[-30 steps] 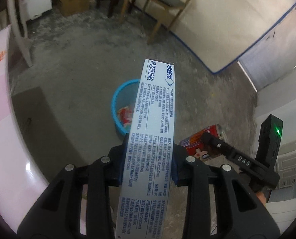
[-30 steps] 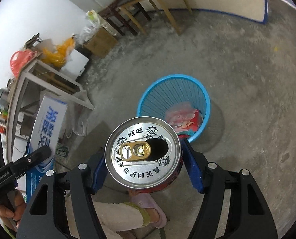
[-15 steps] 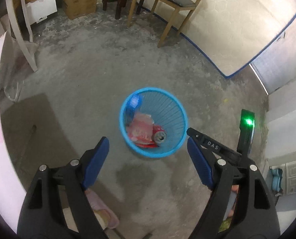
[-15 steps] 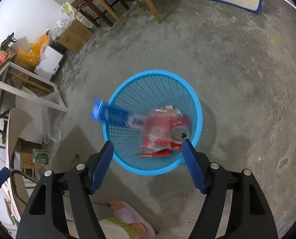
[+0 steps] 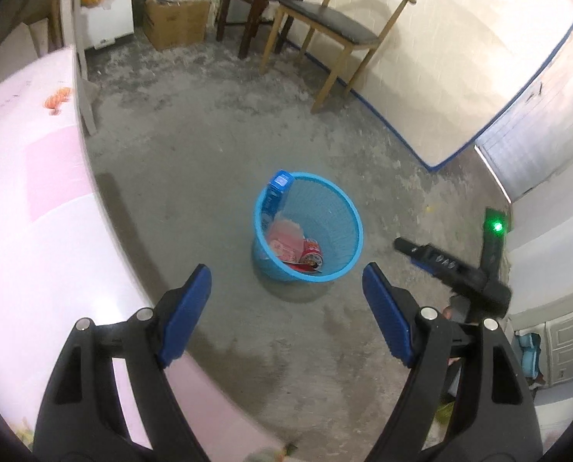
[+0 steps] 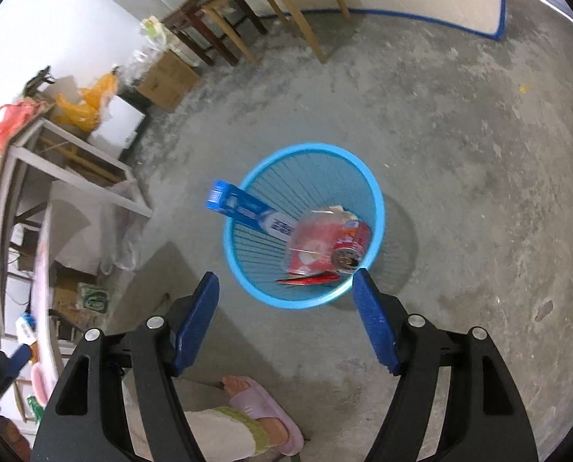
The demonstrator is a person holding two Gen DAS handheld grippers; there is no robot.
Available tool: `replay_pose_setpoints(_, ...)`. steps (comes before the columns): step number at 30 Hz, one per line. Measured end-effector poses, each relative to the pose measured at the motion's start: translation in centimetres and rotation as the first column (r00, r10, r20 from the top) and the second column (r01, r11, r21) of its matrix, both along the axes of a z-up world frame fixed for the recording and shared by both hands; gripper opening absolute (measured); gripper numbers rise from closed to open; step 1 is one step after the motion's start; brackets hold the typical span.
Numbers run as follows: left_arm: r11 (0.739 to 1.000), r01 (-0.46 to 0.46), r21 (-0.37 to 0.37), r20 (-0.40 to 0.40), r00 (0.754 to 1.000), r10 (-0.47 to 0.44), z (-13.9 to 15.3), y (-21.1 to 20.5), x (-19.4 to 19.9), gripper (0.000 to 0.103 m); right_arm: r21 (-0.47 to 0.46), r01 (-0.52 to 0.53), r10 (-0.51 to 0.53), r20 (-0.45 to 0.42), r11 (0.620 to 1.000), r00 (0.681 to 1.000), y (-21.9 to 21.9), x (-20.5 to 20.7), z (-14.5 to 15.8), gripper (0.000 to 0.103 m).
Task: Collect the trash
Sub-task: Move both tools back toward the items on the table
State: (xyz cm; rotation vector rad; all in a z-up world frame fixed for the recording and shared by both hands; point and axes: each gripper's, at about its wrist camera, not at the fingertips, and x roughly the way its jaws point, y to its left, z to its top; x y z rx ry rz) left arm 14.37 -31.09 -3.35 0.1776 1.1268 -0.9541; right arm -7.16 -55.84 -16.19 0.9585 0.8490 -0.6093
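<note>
Storeroom: bare concrete floor (image 5: 217, 161), boxes (image 5: 176, 23)

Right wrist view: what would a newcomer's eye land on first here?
The bright blue mesh bin on the grey concrete floor, mid-frame. A blue and white carton leans in it, one end poking over its left rim, beside a red can and red wrappers. Below, the right gripper hangs open and empty above a pink slipper.

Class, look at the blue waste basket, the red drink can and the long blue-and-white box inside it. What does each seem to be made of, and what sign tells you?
Blue waste basket: probably moulded plastic; thin ribbed mesh walls, even colour.
Red drink can: likely aluminium; shiny silver lid, printed body.
Long blue-and-white box: apparently glossy printed cardboard; straight folded edges, flat end flap.
</note>
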Motion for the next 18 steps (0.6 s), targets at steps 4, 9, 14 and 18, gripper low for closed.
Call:
replay_pose_setpoints(4, 0.998, -0.051, -0.03, 0.047, 0.998, 0.053, 1.7, 5.1, -0.2, 0.077, -0.035, -0.038, 0.04, 0.064, 0.999, 0.997, 1.7, -0.1, 3.5, 0.074)
replay_pose_setpoints(9, 0.982, -0.177, -0.069, 0.097, 0.978, 0.183, 3.3, 11.7, 0.0, 0.077, -0.081, -0.126, 0.135, 0.118, 0.989, 0.984, 4.8, 1.6, 7.4, 0.076)
replay_pose_setpoints(14, 0.941, -0.321, -0.105, 0.107, 0.938, 0.331, 3.9, 18.0, 0.8, 0.077, -0.12, -0.283, 0.299, 0.144, 0.951, 0.943, 9.3, 5.8, 11.0, 0.077)
replay_pose_setpoints(18, 0.901, -0.418, -0.118, 0.1, 0.898, 0.429, 4.0, 22.7, 1.5, 0.077, -0.162, -0.422, 0.446, 0.161, 0.892, 0.88, 14.2, 10.2, 14.2, 0.081)
